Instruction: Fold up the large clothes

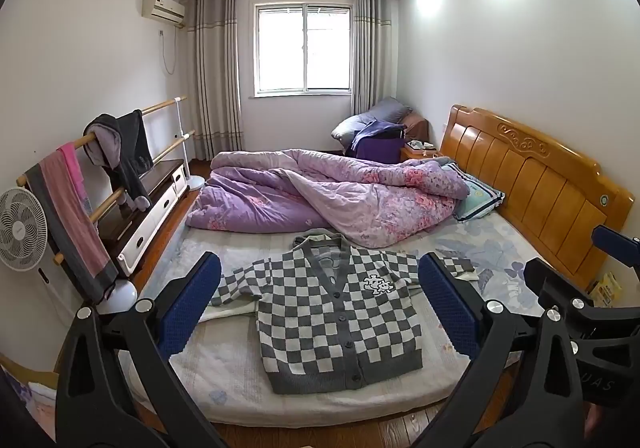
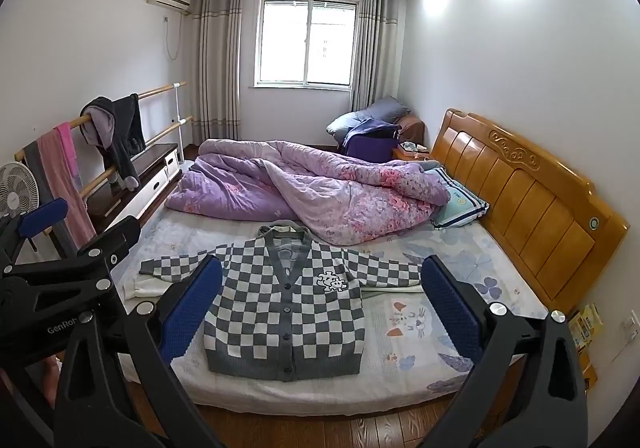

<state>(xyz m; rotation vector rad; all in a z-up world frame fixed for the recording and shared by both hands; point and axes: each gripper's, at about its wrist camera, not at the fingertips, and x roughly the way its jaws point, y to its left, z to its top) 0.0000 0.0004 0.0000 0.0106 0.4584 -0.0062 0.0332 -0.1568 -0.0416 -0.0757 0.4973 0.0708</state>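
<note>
A grey-and-white checkered cardigan (image 1: 336,312) lies flat and buttoned on the bed (image 1: 224,380), sleeves spread out to both sides, hem toward me. It also shows in the right wrist view (image 2: 288,312). My left gripper (image 1: 320,300) is open and empty, held above the bed's near edge, short of the cardigan. My right gripper (image 2: 322,300) is open and empty too, at about the same height, to the right of the left one. The right gripper's body shows at the right edge of the left wrist view (image 1: 576,312).
A crumpled purple floral quilt (image 1: 320,191) covers the far half of the bed, touching the cardigan's collar. A striped pillow (image 1: 476,193) lies by the wooden headboard (image 1: 536,187). A clothes rail (image 1: 120,151), fan (image 1: 20,228) and low cabinet (image 1: 148,207) stand at left.
</note>
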